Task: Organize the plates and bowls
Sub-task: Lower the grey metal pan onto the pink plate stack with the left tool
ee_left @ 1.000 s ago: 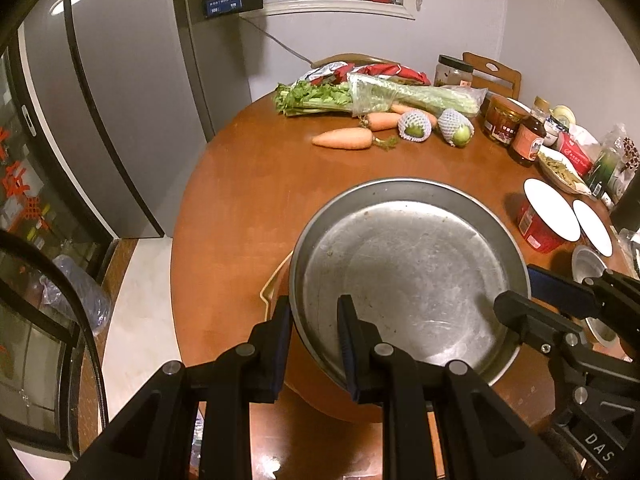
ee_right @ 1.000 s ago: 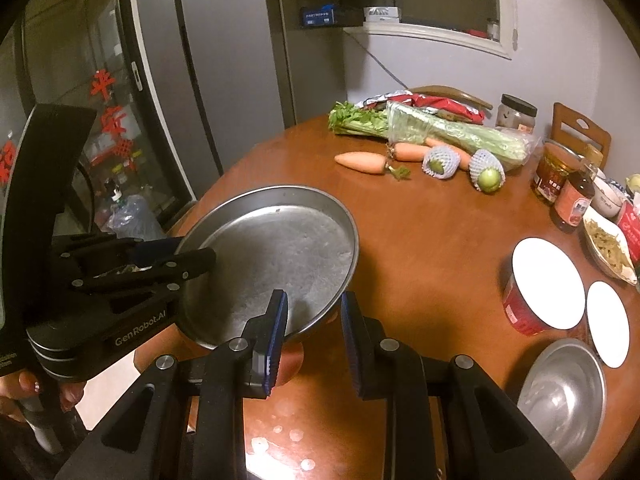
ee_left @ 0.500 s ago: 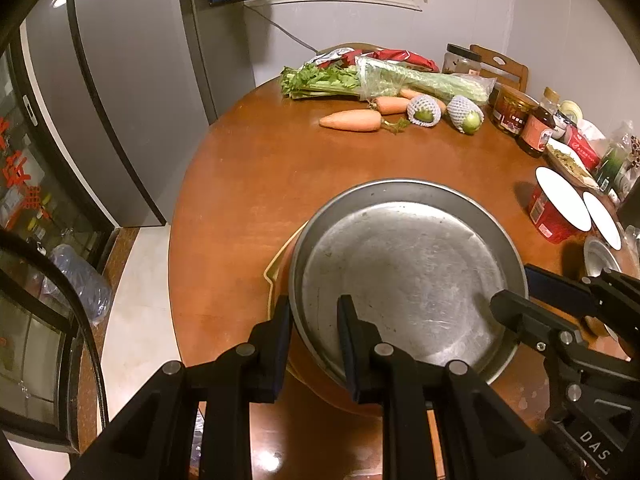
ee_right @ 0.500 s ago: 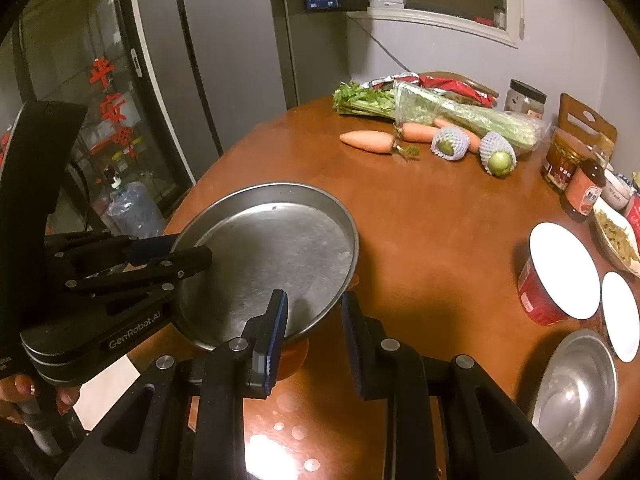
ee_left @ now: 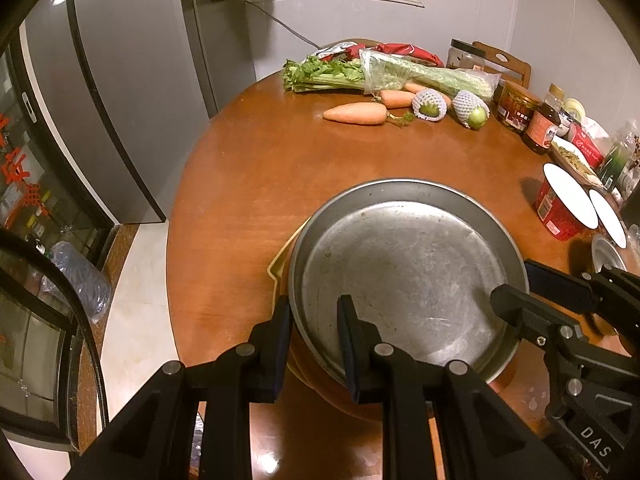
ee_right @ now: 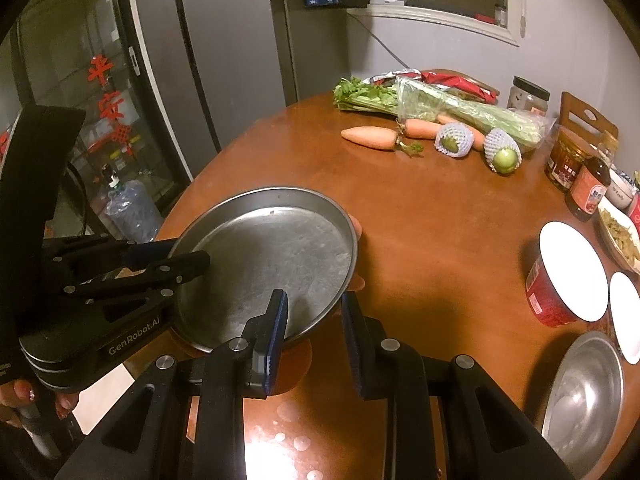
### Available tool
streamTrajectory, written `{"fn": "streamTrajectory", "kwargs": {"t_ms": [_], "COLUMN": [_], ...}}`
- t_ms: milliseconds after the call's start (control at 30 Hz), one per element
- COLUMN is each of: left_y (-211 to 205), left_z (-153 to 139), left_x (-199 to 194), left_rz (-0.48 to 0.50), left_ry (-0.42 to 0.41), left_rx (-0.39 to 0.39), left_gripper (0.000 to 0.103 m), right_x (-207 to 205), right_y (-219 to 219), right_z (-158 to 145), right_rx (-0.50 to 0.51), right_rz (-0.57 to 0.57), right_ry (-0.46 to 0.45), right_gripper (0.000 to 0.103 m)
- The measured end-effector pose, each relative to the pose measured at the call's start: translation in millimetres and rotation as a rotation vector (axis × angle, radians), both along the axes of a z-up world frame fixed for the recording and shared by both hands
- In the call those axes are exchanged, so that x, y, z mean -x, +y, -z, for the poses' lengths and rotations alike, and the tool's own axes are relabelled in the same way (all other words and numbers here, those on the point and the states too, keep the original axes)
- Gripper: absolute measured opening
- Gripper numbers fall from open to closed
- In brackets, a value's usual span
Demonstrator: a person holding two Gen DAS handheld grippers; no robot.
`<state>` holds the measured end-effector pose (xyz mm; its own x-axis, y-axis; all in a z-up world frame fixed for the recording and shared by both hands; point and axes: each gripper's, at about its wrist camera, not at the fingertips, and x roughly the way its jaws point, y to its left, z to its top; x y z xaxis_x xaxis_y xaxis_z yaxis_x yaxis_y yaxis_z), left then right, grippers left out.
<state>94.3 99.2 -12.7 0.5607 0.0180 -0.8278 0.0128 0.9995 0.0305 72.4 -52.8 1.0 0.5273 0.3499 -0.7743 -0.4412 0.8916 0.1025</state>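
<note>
A large round steel plate is held level just above an orange dish and a yellowish plate edge on the round wooden table. My left gripper is shut on the plate's near rim, one finger inside and one outside. My right gripper is shut on the rim's other side; it also shows in the left wrist view. The plate in the right wrist view hides most of what lies under it. A steel bowl sits at the table's right front.
A red tub with a white lid and a small white disc stand right. Carrots, netted fruit, bagged celery and jars lie at the back. A fridge stands left.
Both grippers and the steel plate have come lower, closer over the orange dish, and slightly toward the near table edge. Both grips are unchanged.
</note>
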Motion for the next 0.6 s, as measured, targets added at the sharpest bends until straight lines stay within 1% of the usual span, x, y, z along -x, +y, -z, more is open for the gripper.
{"fn": "streamTrajectory", "kwargs": {"t_ms": [333, 600], "left_y": [0, 3], "left_z": [2, 7], "left_x": [-2, -3], "left_rz": [-0.006, -0.014], "left_ry": [-0.008, -0.003], "left_rx": [-0.025, -0.017], "left_gripper": [0.025, 0.026], "right_x": [-3, -8], "right_y": [5, 12], "right_z": [4, 11], "right_rx": [0.009, 0.033], "right_rz": [-0.014, -0.041], "right_ry": [0.009, 0.016], "right_gripper": [0.030, 0.030]}}
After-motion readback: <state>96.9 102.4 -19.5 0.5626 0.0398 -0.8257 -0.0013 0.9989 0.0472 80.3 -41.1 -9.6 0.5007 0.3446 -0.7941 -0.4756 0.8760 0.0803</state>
